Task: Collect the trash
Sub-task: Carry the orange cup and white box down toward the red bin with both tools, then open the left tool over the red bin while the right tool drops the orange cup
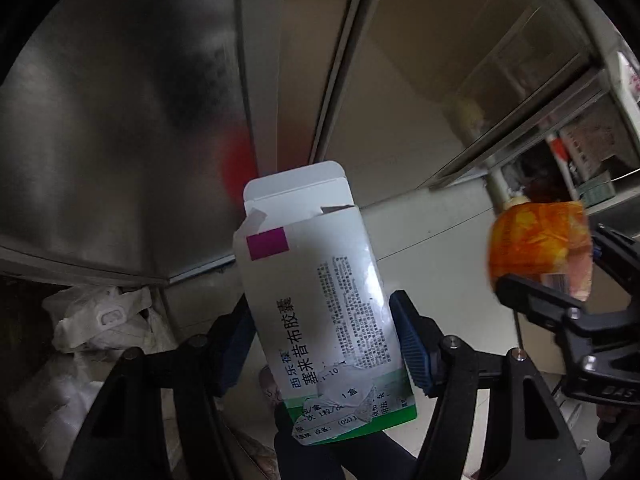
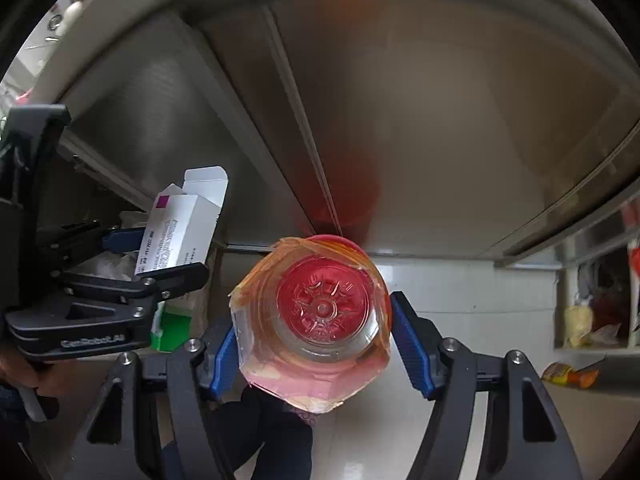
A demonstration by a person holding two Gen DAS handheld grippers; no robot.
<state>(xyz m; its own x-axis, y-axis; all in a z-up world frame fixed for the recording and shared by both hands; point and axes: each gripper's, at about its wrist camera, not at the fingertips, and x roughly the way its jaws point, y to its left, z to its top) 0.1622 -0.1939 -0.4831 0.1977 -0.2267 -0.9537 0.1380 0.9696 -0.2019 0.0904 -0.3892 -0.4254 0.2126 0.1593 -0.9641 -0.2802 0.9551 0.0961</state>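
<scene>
A white medicine box [image 1: 320, 280] with a purple square, black print and a green end stands upright between the blue pads of my left gripper [image 1: 322, 340], which is shut on it; its top flap is open. My right gripper [image 2: 316, 344] is shut on a plastic bottle [image 2: 320, 304] with an orange label and a red base, seen end-on. In the left wrist view the bottle [image 1: 536, 240] and right gripper [image 1: 568, 272] are at the right edge. In the right wrist view the box [image 2: 180, 232] and left gripper [image 2: 152, 256] are at the left.
Stainless steel cabinet doors [image 1: 120, 120] rise straight ahead. White crumpled bags [image 1: 100, 320] fill a bin at the lower left. An orange wrapper [image 2: 572, 374] lies on the pale floor by an open shelf [image 2: 592, 312] at the right. A hand [image 2: 16, 368] holds the left gripper's handle.
</scene>
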